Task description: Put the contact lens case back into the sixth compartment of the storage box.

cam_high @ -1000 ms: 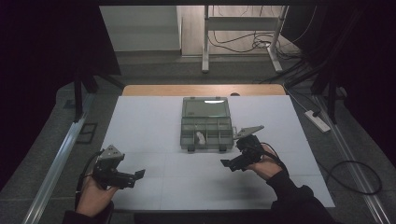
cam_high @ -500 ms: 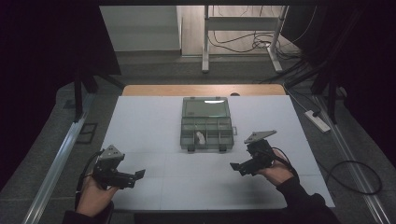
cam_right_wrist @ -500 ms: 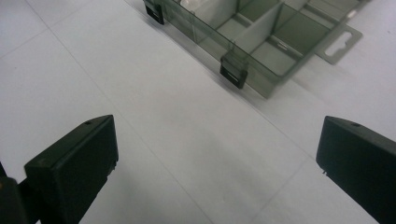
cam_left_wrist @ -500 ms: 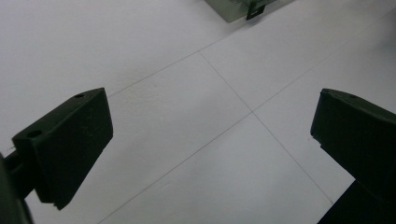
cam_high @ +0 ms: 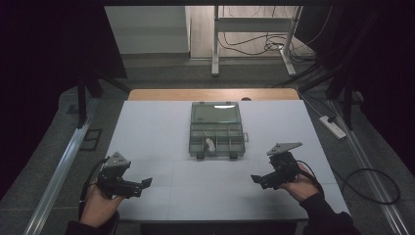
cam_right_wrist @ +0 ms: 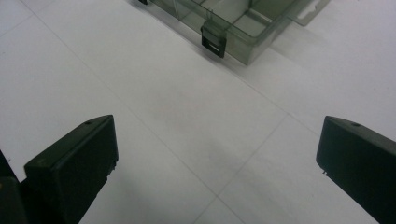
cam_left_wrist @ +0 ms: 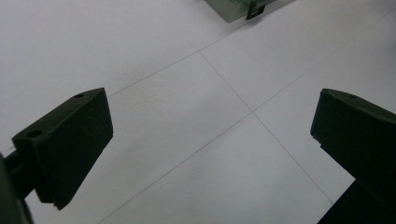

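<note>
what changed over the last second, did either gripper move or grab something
The right gripper pulled back from the box toward the table's near right edge; its jaws are open and hold nothing. The left gripper stayed at the near left, open and empty. The box kept its place with its lid open, and the small white piece is in the same compartment.

The desk point(cam_high: 161, 127) has a white top with thin lines and a brown wood edge at the back. The floor point(cam_high: 161, 73) around it is grey. Black cables point(cam_high: 254, 46) lie behind. A white power strip point(cam_high: 333, 127) sits on the right. The sides are dark.
</note>
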`<state>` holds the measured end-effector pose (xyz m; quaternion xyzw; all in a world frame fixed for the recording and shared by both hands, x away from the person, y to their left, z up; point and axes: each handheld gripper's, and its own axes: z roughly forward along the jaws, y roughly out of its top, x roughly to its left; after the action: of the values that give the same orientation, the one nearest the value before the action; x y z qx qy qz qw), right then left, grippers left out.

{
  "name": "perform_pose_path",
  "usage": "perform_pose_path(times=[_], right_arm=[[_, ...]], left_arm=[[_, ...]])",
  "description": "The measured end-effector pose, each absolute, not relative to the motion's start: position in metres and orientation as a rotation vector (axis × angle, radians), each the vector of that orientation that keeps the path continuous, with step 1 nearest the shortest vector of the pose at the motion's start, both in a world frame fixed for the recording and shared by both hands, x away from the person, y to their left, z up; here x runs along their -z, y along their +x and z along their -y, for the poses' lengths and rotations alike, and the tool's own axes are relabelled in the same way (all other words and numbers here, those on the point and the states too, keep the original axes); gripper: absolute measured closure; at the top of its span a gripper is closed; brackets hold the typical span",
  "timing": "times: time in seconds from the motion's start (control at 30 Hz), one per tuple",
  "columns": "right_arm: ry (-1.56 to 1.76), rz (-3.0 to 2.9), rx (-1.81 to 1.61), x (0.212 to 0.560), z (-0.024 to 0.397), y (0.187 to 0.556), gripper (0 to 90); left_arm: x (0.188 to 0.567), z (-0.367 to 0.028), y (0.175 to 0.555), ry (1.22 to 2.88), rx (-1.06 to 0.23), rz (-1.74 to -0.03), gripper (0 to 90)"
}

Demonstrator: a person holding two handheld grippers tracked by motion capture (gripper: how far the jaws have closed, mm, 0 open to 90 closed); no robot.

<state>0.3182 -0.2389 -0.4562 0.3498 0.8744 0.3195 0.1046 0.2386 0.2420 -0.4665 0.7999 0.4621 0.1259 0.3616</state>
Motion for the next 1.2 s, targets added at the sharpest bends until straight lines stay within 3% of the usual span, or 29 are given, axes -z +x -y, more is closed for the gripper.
perform_pose_path(times=[1.2], right_arm=[[1.220, -2.417, -0.930, 0.452, 0.296, 0.283, 0.0]], left_arm=[[0.466, -0.243, 0.238, 2.050, -0.323, -1.190, 0.0]])
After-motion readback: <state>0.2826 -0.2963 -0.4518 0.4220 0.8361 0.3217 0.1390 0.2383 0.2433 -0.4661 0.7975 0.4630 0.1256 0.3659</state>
